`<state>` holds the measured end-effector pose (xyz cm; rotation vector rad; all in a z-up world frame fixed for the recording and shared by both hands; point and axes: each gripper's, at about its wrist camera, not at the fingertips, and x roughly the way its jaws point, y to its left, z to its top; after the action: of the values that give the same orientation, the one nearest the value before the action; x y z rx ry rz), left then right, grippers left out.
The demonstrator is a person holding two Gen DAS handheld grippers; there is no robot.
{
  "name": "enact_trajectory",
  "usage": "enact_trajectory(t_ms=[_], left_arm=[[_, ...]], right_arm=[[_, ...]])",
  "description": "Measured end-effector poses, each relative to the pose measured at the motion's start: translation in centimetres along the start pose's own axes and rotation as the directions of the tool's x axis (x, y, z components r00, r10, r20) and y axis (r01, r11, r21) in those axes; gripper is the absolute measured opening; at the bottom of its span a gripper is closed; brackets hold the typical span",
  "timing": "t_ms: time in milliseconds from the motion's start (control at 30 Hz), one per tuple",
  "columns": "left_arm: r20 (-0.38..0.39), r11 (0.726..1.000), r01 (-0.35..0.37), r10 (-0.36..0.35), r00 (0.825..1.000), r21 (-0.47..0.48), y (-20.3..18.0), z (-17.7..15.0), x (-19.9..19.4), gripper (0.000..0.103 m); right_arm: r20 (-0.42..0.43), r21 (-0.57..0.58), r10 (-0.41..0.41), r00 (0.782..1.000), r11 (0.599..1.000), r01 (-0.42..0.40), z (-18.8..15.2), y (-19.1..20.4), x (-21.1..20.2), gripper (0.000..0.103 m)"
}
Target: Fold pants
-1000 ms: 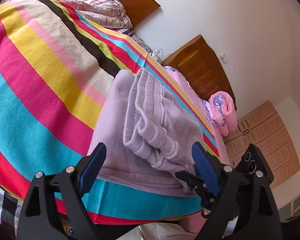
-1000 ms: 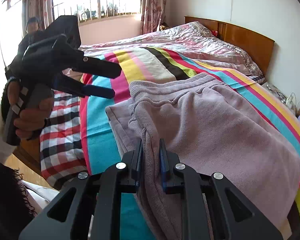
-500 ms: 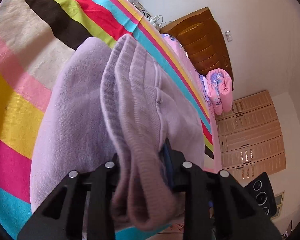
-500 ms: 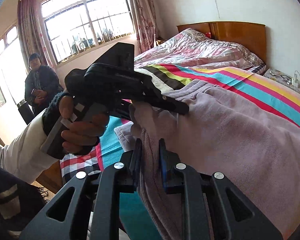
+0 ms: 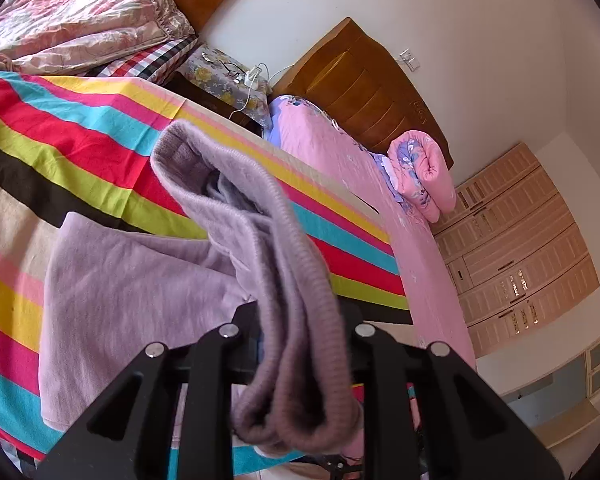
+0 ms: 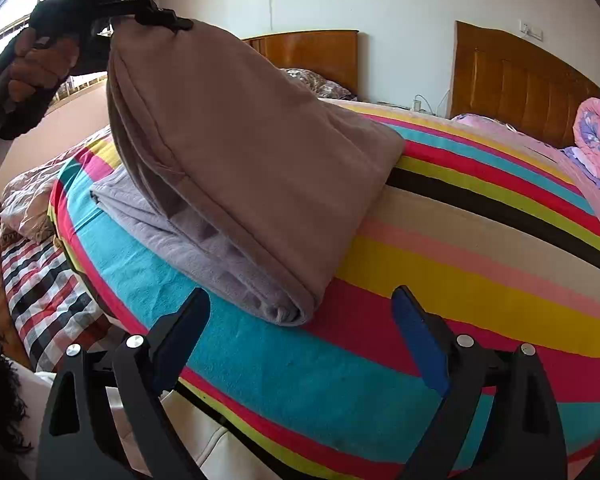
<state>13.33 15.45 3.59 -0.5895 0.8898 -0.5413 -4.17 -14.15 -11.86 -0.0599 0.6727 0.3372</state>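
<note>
The lilac pants [image 5: 112, 292] lie part-folded on the striped blanket [image 5: 60, 148]. My left gripper [image 5: 300, 308] has the ribbed end [image 5: 292, 280] of the pants between its jaws, which are still closing, and holds it up off the bed. In the right wrist view the lifted pants [image 6: 252, 152] hang like a tent from the left gripper [image 6: 156, 16] at the top left. My right gripper [image 6: 300, 292] is low over the blanket [image 6: 460, 248] with its jaws opening wide. The folded corner of the pants lies just ahead of its fingertips, untouched by the pads.
A crumpled pink quilt [image 5: 80, 24] fills the head of the bed. Beyond the bed's edge stand a nightstand with cables [image 5: 228, 80], a second bed with a pink sheet [image 5: 340, 168], a rolled quilt [image 5: 420, 172] and a wardrobe [image 5: 512, 248]. A checked sheet [image 6: 44, 280] hangs at the near side.
The left gripper shut on the ribbed end of the pants and raised it. The right gripper let go of the pants, opened wide and swung away along the bed.
</note>
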Motion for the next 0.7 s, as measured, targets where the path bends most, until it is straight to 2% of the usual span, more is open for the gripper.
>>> enact_trajectory(t_ms=[100,233,333,367,433,467,567,667,700], left_arm=[[0.0,0.999,0.038,-0.038,0.999,0.001,-2.3,0.8,-0.1,0.021],[0.004,0.994,0.101,-0.101,0.995,-0.03,-3.8,2.4,-1.0,0.021],[0.001,0.993,0.111,-0.111,0.994,-0.044,-4.7,3.2,-1.1,0.021],[-0.002,0.992,0.116,-0.116,0.993,-0.05,-4.8,3.4,-1.0,0.021],[-0.002,0.99,0.127,-0.127,0.992,-0.054,-4.9,3.4,-1.0,0.021],[0.005,0.99,0.129,-0.129,0.992,-0.052,-4.5,3.2,-1.4,0.021],[0.046,0.987,0.122,-0.118,0.992,-0.103,0.1,2.2,-3.3,0.021],[0.082,0.979,0.08,-0.065,0.995,-0.185,8.5,-2.0,-5.0,0.021],[0.078,0.974,0.029,-0.012,0.997,-0.226,12.2,-3.6,-4.6,0.021]], right_arm=[[0.01,0.048,-0.01,1.0,0.999,0.009,1.1,0.0,1.8,0.089],[0.011,-0.018,0.009,1.0,1.0,-0.008,1.2,2.5,2.9,0.089],[0.024,-0.071,-0.092,0.995,0.993,0.094,1.1,3.7,3.7,0.089],[0.016,-0.06,-0.113,0.993,0.992,0.114,1.2,3.5,4.2,0.089],[0.022,-0.03,-0.214,0.977,0.976,0.215,1.2,2.8,4.7,0.088],[0.017,-0.002,-0.214,0.977,0.977,0.214,1.2,2.1,4.5,0.088],[0.023,0.0,-0.24,0.971,0.971,0.24,0.9,1.2,3.4,0.089],[0.014,-0.019,-0.231,0.973,0.973,0.232,0.1,1.0,3.4,0.089],[0.0,-0.016,-0.221,0.975,0.975,0.221,-0.1,0.9,3.8,0.091]])
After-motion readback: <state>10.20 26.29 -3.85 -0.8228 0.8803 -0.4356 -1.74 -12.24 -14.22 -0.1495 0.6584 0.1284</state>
